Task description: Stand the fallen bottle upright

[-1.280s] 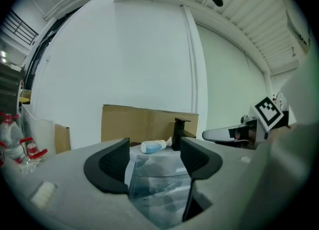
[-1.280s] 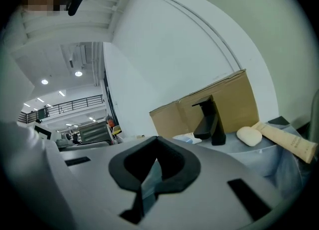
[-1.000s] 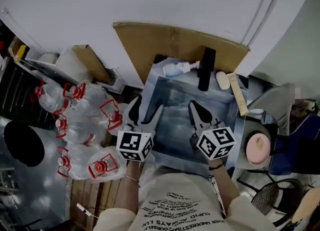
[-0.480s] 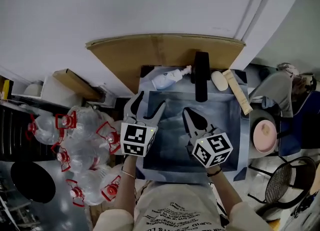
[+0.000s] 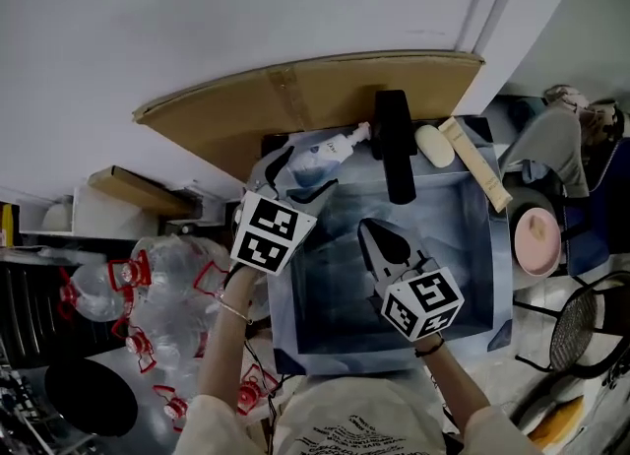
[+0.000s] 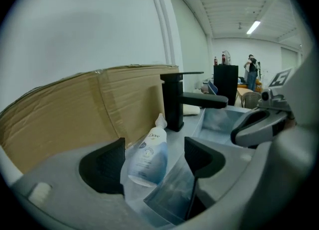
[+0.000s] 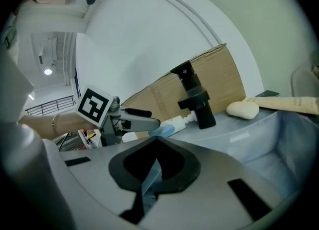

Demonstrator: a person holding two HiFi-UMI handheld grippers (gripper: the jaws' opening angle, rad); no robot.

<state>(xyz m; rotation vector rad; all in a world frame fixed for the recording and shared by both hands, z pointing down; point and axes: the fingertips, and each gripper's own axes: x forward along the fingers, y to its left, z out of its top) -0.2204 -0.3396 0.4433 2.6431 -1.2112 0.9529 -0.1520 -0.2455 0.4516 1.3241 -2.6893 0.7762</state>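
The left gripper (image 6: 153, 164) has its jaws wide, just opened more, around the fallen bottle (image 6: 148, 153) lying untouched on the sink (image 5: 489, 266) ledge beside the black tap (image 5: 394, 148), while the right gripper (image 7: 156, 143) jaws are closed on nothing.

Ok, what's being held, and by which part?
Nothing. The left gripper, jaws just opened wider, flanks the fallen bottle without gripping; the right gripper is shut, empty.

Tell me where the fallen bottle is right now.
In the head view the bottle lies on its side on the back-left ledge of the sink, nozzle toward the black faucet, cardboard right behind it.
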